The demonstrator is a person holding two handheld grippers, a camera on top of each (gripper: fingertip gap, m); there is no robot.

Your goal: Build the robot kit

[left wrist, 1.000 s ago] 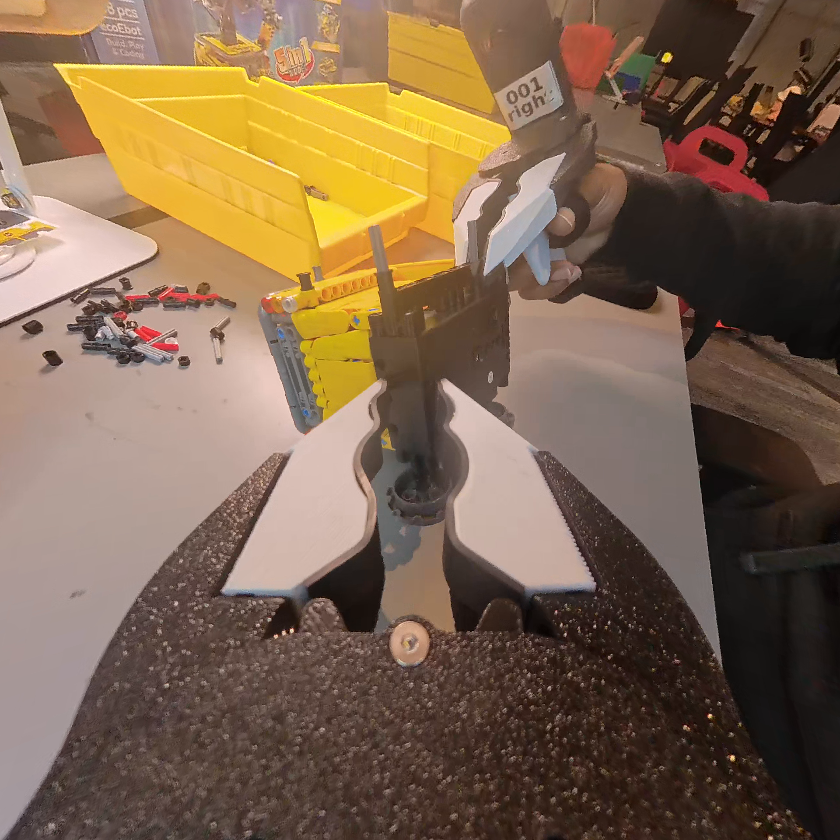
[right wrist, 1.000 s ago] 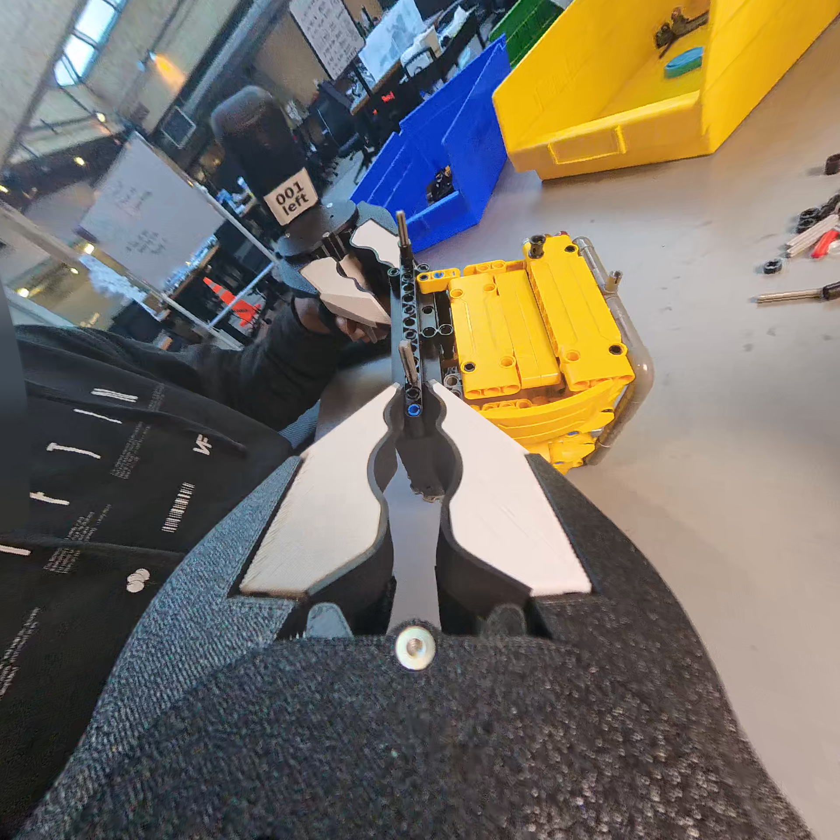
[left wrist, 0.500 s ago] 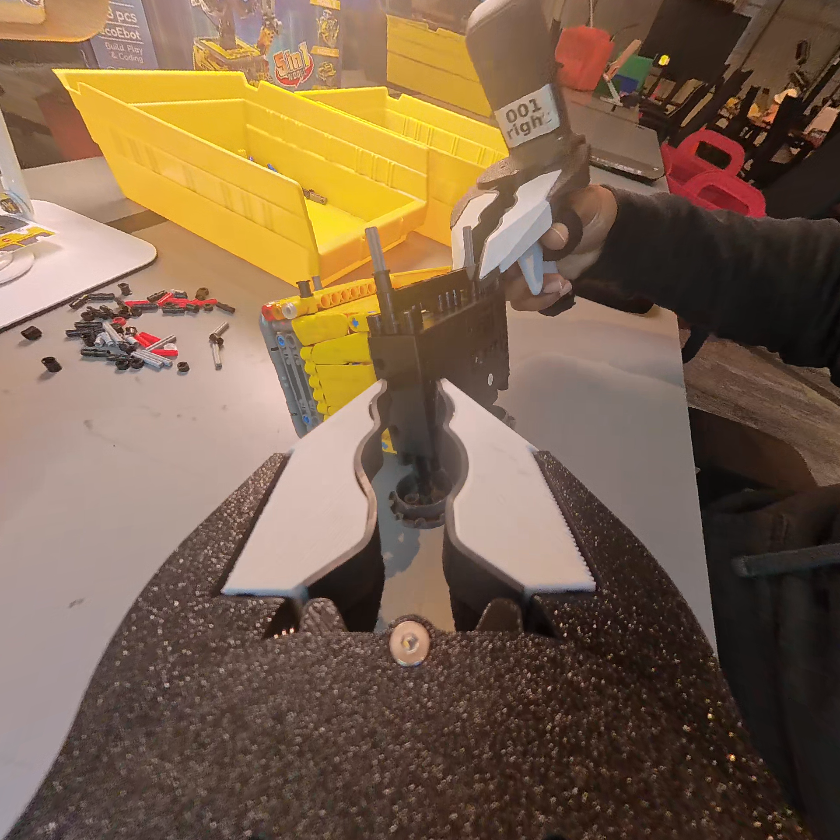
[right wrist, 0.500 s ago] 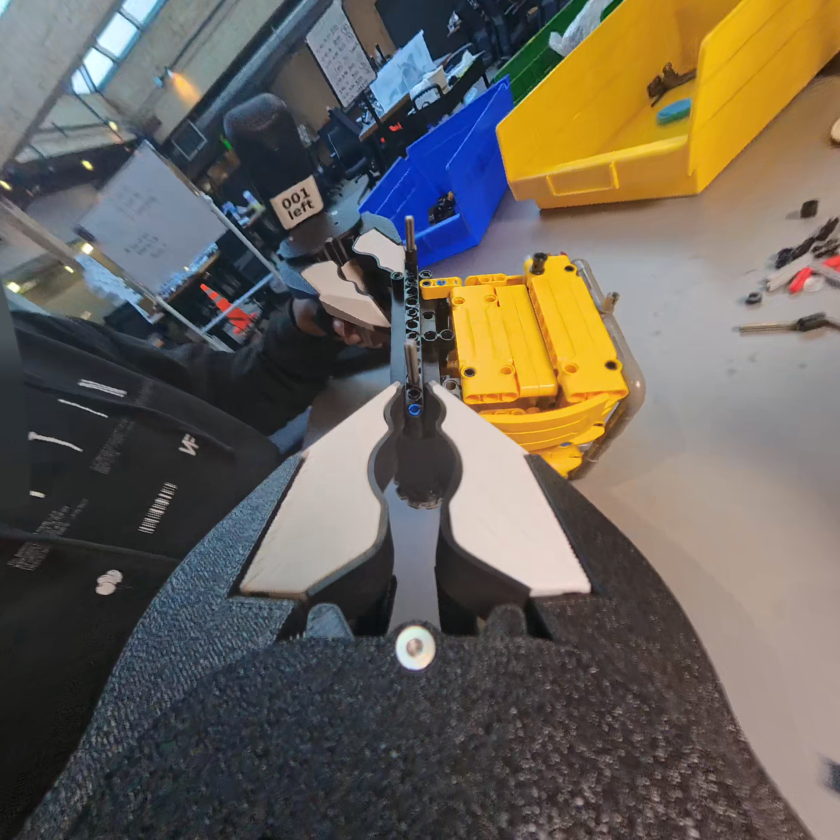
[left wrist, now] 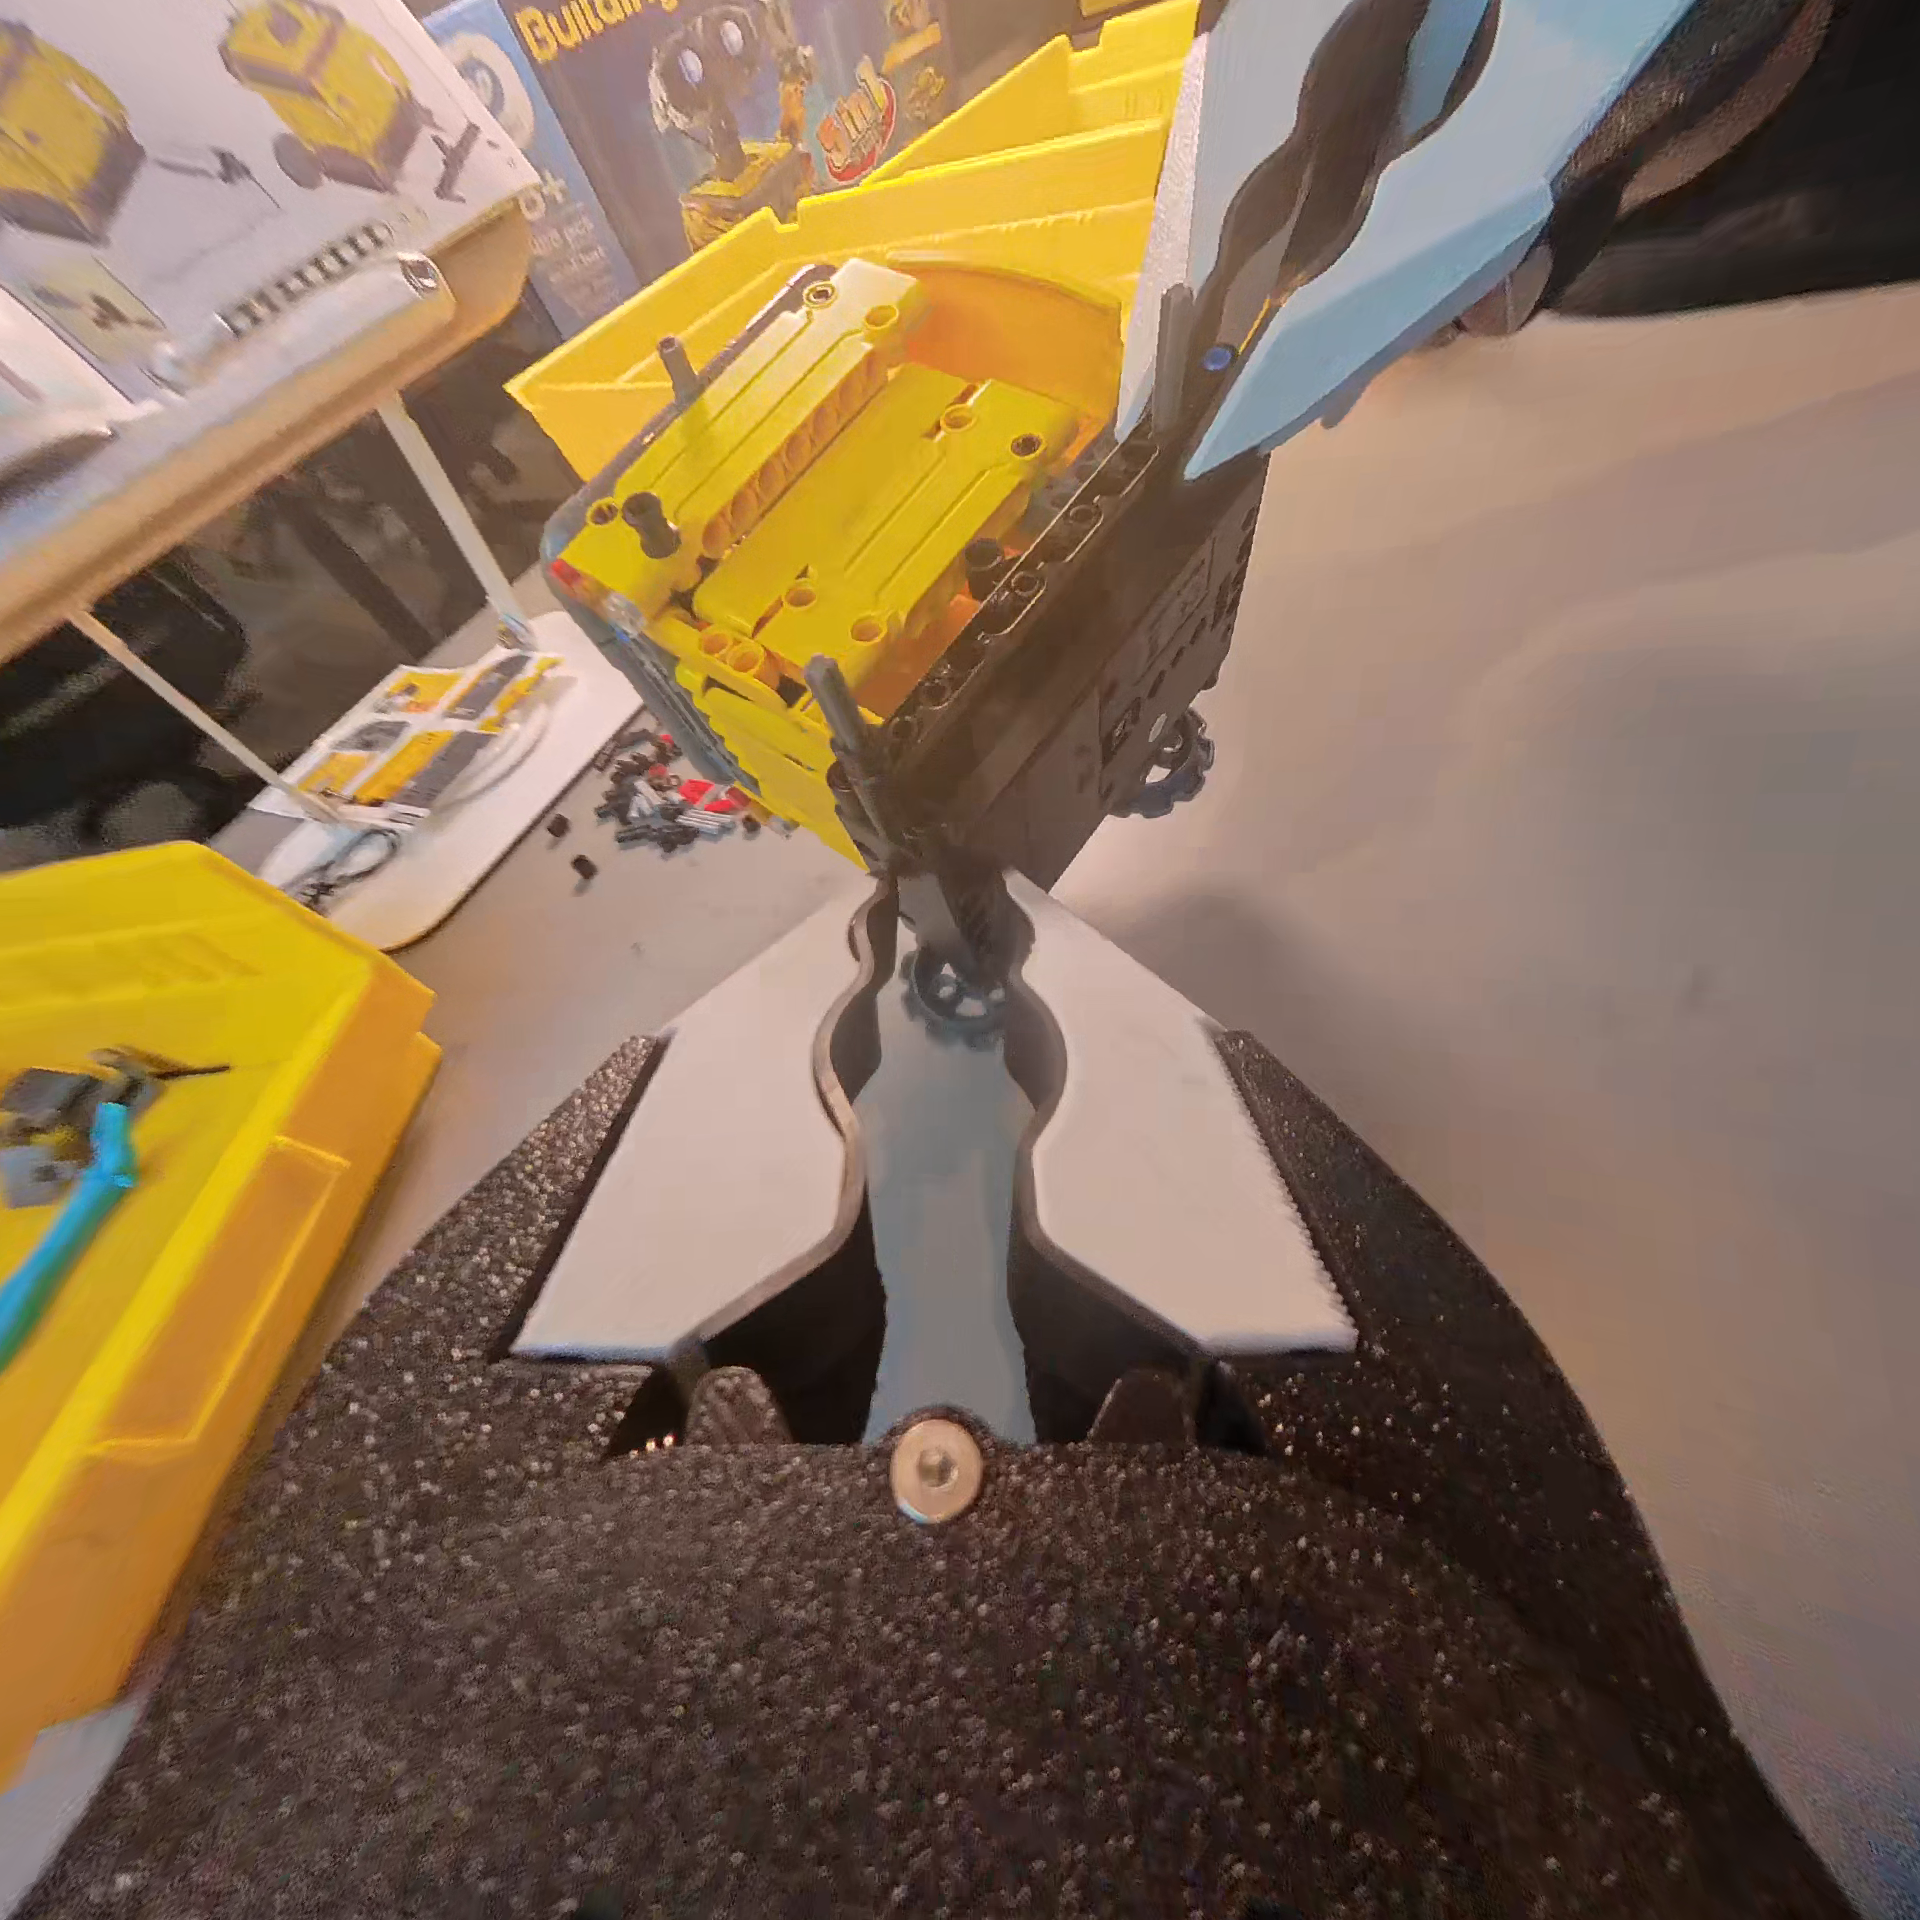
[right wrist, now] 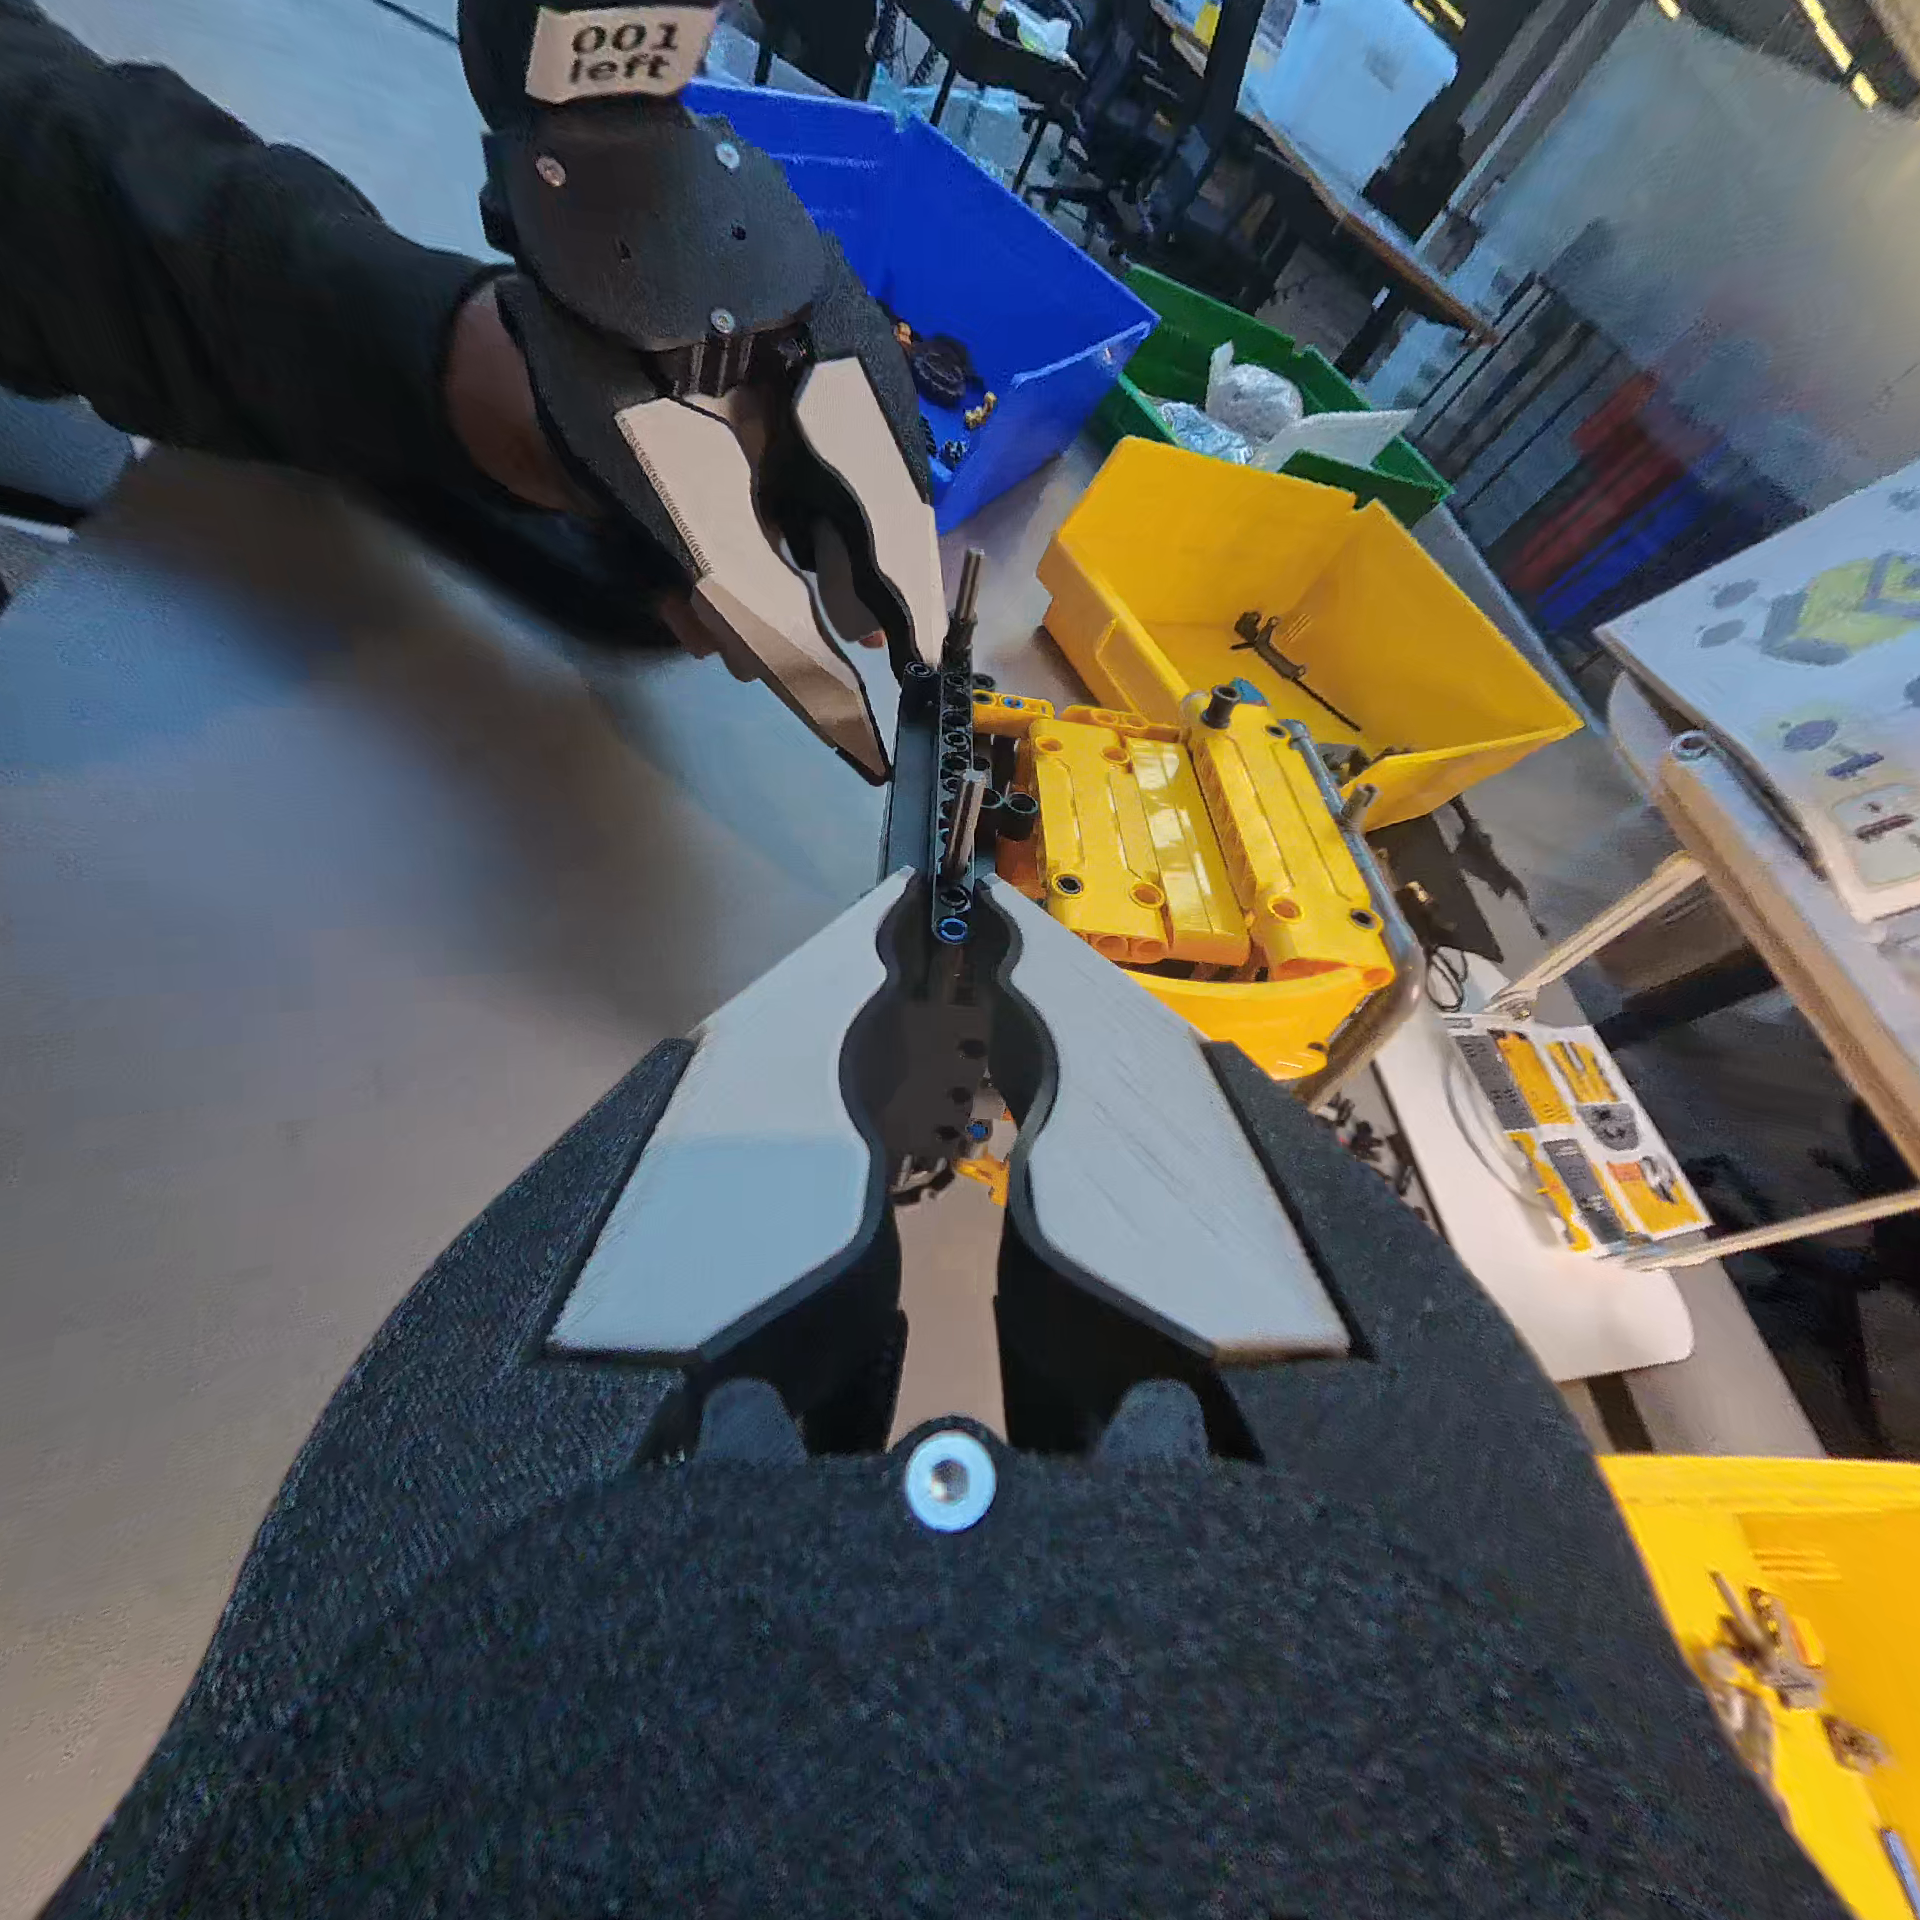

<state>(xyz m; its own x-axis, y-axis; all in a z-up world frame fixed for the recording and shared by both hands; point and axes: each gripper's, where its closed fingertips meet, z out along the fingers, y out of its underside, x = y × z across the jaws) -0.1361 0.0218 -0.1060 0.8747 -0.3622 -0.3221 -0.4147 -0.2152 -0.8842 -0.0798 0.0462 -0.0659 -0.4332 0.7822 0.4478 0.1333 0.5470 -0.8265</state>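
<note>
The left gripper (left wrist: 940,894) was pinching one end of the black perforated frame of a yellow and black brick-built model (left wrist: 883,540), its fingers (left wrist: 717,1164) closed on the frame at the middle of the left wrist view. A small black gear (left wrist: 951,987) showed between the fingers just below the grip. The right gripper (right wrist: 951,894) was pinching the opposite end of the same black frame, entering the left wrist view at 1 o'clock. The model hung lifted above the grey counter (left wrist: 1558,935), tilted, with its yellow panels facing 10 o'clock in the left wrist view and 2 o'clock in the right wrist view.

A heap of small black, grey and red loose parts (left wrist: 665,805) lay on the counter at 10 o'clock from the left gripper. A yellow bin (left wrist: 208,1195) sat at 9 o'clock, holding a grey piece with a blue cable (left wrist: 73,1153). Another yellow bin (right wrist: 1299,603) stood at 1 o'clock in the right wrist view, with a blue bin (right wrist: 987,291) and a green bin (right wrist: 1299,416) beyond it. A printed instruction sheet (right wrist: 1579,1132) lay at 3 o'clock.
</note>
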